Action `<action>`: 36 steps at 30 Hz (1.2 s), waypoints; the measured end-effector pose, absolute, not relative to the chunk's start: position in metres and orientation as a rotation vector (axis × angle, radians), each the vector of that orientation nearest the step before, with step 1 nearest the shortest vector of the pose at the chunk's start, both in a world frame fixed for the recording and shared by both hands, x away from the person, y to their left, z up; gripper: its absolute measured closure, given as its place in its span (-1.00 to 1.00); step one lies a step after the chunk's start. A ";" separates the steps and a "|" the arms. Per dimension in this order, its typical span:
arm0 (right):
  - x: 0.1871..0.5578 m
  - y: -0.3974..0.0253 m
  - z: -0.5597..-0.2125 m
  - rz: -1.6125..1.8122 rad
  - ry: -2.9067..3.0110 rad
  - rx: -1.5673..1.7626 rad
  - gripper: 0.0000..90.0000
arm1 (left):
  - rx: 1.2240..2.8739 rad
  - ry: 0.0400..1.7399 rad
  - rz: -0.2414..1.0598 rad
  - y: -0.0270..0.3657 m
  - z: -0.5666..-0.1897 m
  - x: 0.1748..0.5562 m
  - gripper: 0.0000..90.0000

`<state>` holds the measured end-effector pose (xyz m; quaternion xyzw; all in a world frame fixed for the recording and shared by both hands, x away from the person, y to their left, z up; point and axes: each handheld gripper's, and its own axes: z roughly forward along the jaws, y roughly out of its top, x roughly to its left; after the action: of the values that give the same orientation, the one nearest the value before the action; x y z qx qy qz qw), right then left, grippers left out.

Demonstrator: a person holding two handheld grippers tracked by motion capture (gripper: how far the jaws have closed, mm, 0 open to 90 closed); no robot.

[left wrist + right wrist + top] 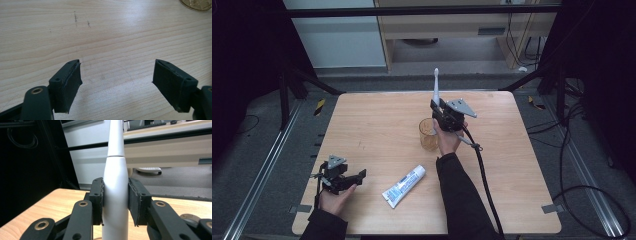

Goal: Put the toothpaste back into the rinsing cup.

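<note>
Nearest our side of the wooden table (pixel 377 130), our left gripper (pixel 343 179) rests low with its jaws spread wide over bare wood, holding nothing. Just beside it, toward the middle, the toothpaste tube (pixel 404 186) lies flat and untouched. Farther out, our right gripper (pixel 443 114) clamps the white electric toothbrush (pixel 436 86) by its thick handle, upright, bristle end up; in the right gripper view the pads (pixel 98 198) press both sides of the handle (pixel 115 195). Its lower end sits over the amber plastic cup (pixel 428 134), though we cannot tell whether it touches. We judge the toothbrush work midway, with the paste step left.
</note>
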<state>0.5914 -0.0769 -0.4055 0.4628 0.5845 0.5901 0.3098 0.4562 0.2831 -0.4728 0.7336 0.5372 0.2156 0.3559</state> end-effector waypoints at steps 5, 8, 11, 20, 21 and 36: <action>0.591 -0.078 -0.413 1.550 1.561 1.240 0.49 | 1.893 1.388 0.558 0.283 -0.473 0.456 -0.51; 0.590 -0.077 -0.416 1.539 1.583 1.239 0.49 | 1.893 1.387 0.560 0.283 -0.472 0.456 -0.51; 0.590 -0.075 -0.418 1.533 1.598 1.243 0.49 | 1.895 1.386 0.559 0.283 -0.473 0.456 -0.51; 0.586 -0.075 -0.424 1.513 1.639 1.254 0.49 | 1.896 1.386 0.561 0.282 -0.472 0.456 -0.51; 0.585 -0.076 -0.425 1.517 1.639 1.263 0.49 | 1.896 1.386 0.561 0.282 -0.472 0.456 -0.51; 0.574 -0.082 -0.436 1.449 1.765 1.253 0.48 | 1.897 1.385 0.563 0.282 -0.472 0.456 -0.51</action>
<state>0.5740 -0.0820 -0.4360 0.4640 0.6532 0.5364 0.2652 0.4557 0.2818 -0.4723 0.7341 0.5360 0.2180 0.3554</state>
